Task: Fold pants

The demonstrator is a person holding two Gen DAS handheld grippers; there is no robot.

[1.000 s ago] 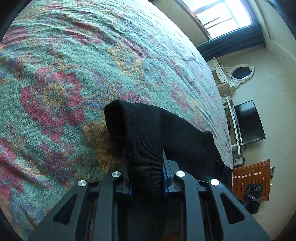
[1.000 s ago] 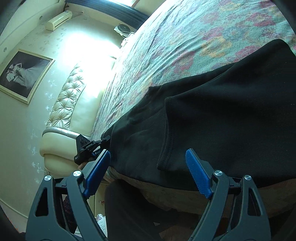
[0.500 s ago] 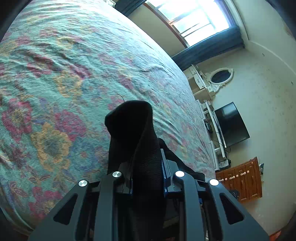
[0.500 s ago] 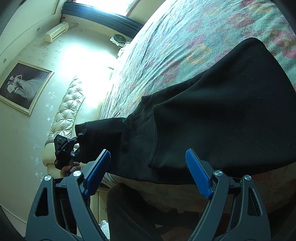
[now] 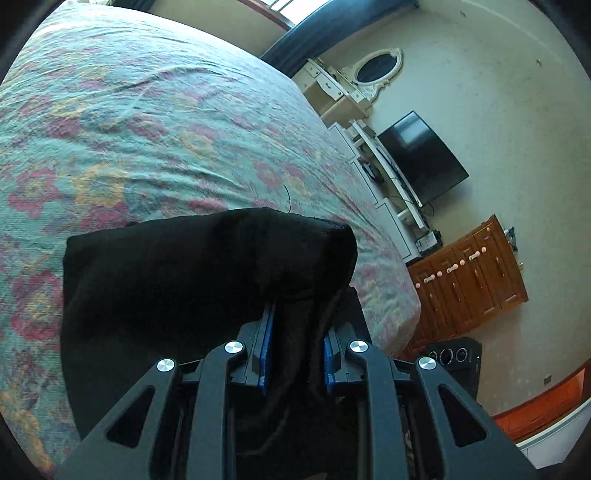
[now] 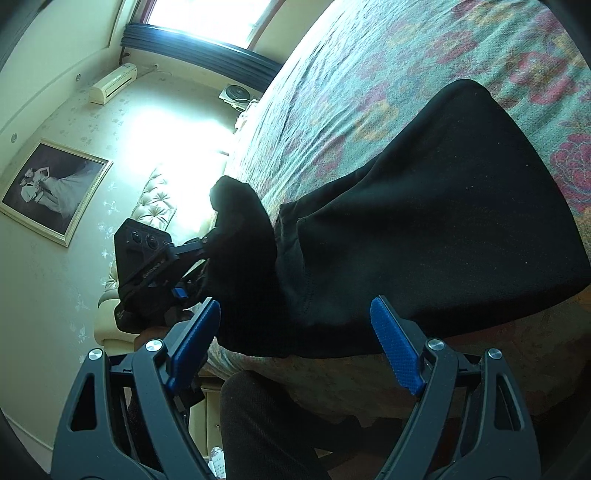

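Lying across the near edge of a bed, black pants [image 6: 424, 229] spread over a teal floral bedspread [image 5: 155, 122]. One end is lifted clear of the bed, clamped between the blue pads of the left gripper [image 5: 295, 332]. The right gripper [image 6: 291, 343] hovers near the pants' edge, jaws wide apart and holding nothing. Around the bed: a tufted cream headboard [image 6: 155, 199], a framed photograph [image 6: 51, 188], a window [image 6: 207, 18], a wall television [image 5: 421, 158] and a wooden cabinet [image 5: 469, 280].
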